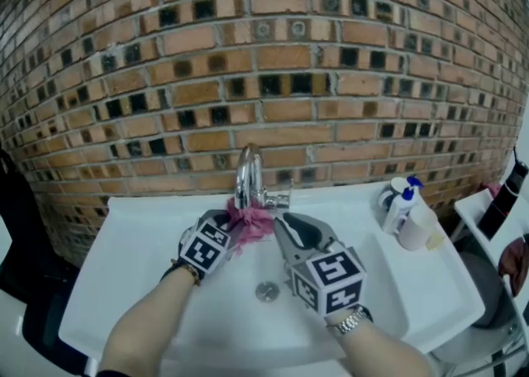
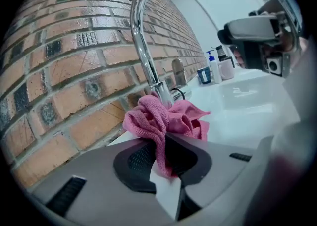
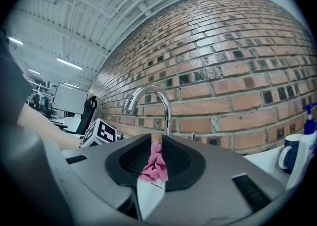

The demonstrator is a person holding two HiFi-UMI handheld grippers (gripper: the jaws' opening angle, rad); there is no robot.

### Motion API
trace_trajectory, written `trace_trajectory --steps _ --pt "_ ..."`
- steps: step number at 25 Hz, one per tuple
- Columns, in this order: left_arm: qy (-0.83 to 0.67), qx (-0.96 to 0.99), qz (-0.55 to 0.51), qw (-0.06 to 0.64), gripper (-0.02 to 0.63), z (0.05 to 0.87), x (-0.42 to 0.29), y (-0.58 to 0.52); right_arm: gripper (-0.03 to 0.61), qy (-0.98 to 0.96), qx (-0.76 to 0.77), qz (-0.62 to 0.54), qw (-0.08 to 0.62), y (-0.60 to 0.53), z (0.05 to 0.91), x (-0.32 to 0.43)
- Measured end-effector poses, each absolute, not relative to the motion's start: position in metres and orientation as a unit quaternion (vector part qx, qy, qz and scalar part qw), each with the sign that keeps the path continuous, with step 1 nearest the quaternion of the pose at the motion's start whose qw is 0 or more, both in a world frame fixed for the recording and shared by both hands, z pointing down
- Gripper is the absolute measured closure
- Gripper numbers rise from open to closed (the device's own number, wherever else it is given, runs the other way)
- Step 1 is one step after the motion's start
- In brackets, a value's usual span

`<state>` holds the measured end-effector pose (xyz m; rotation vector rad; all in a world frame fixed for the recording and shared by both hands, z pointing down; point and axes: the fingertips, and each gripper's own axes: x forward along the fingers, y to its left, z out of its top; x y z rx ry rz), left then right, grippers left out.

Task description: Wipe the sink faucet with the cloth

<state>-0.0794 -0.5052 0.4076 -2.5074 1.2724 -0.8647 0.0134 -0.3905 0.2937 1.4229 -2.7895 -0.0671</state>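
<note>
A chrome gooseneck faucet stands at the back of the white sink. A pink cloth is bunched round the faucet's base. My left gripper comes in from the left and is shut on the cloth, which presses against the faucet stem. My right gripper reaches from the right, level, with an edge of the cloth pinched between its narrow jaws. The faucet arch rises just beyond them. The left gripper view catches the right gripper's body at upper right.
A brick wall rises right behind the sink. A pump bottle and a mug stand on the sink's back right corner. The drain lies in the basin below both grippers. A dark chair is at the left.
</note>
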Motion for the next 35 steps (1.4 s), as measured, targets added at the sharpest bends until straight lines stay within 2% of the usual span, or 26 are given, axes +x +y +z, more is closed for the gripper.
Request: trace_trajectory --steps 14,28,35 --pt "0.435 -0.864 -0.231 0.107 0.551 0.39 -0.075 -0.474 0.511 -0.887 0.46 -0.018 0.007 -0.393 0.299 0.019" --pt "0.395 -0.906 -0.128 0.082 0.55 0.34 -0.067 -0.384 0.511 -0.921 0.388 -0.021 0.011 -0.383 0.303 -0.001" --pt "0.393 -0.905 -0.121 0.107 0.551 0.333 -0.059 -0.366 0.511 -0.922 0.383 -0.051 0.02 -0.377 0.299 -0.002"
